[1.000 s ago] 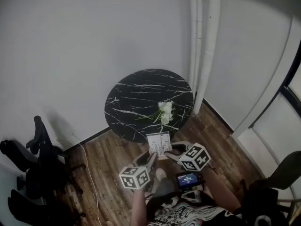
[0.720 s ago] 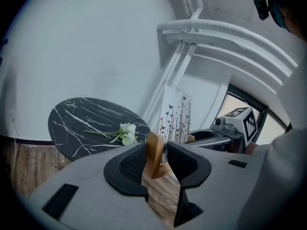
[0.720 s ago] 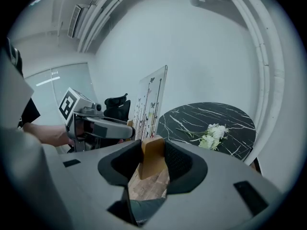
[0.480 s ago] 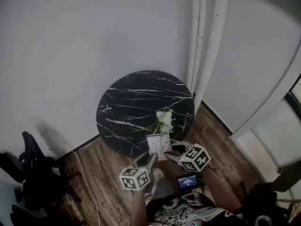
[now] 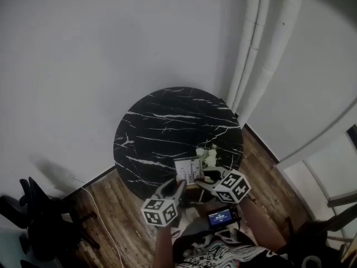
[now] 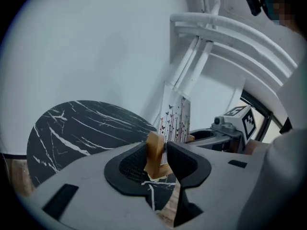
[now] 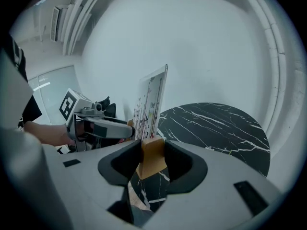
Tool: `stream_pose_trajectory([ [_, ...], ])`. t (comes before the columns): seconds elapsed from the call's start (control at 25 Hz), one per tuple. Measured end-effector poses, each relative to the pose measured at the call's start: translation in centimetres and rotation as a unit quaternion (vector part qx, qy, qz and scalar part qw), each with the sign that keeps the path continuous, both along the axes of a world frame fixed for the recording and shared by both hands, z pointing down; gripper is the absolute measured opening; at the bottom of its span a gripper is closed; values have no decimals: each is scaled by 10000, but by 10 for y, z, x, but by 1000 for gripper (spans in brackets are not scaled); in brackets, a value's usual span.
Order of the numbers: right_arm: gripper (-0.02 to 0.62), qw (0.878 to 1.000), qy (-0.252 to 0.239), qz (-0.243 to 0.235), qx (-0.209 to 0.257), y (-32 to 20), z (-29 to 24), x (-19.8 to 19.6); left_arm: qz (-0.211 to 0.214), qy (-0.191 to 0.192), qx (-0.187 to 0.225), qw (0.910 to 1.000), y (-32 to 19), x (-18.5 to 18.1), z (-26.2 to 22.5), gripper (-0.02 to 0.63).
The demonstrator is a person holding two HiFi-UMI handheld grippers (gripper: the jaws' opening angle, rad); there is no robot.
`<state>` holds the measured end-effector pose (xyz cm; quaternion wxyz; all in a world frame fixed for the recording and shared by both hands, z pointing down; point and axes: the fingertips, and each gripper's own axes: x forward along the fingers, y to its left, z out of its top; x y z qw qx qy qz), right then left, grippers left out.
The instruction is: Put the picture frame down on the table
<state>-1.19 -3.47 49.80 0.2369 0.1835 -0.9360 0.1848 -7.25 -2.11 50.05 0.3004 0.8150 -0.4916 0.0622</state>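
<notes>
clamping picture frame [image 5: 188, 171] upright, left gripper [image 6: 164, 155] and right gripper [image 7: 152, 153].

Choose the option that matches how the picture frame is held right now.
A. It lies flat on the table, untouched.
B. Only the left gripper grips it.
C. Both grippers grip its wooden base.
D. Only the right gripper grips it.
C: the left gripper and the right gripper each show their jaws shut on the wooden base of the upright picture frame.
</notes>
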Motion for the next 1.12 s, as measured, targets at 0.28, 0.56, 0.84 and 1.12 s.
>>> stream_pose_trajectory([
  [0.28,156,9996,25,272,65,-47,2,-27,261,-43,218,9994,-50,-27,0,138],
  [0.56,156,9990,237,316,190,-65,2,-27,404,62,161,9990,-69,-27,3,138],
  [0.84,156,9992,212,232,228,-76,5,-37,353,-19,151,9993,-79,-37,5,137],
  [1.12,156,9992,186,139,320,-88,1,-48,295,-46,211,9993,-91,-48,1,137],
])
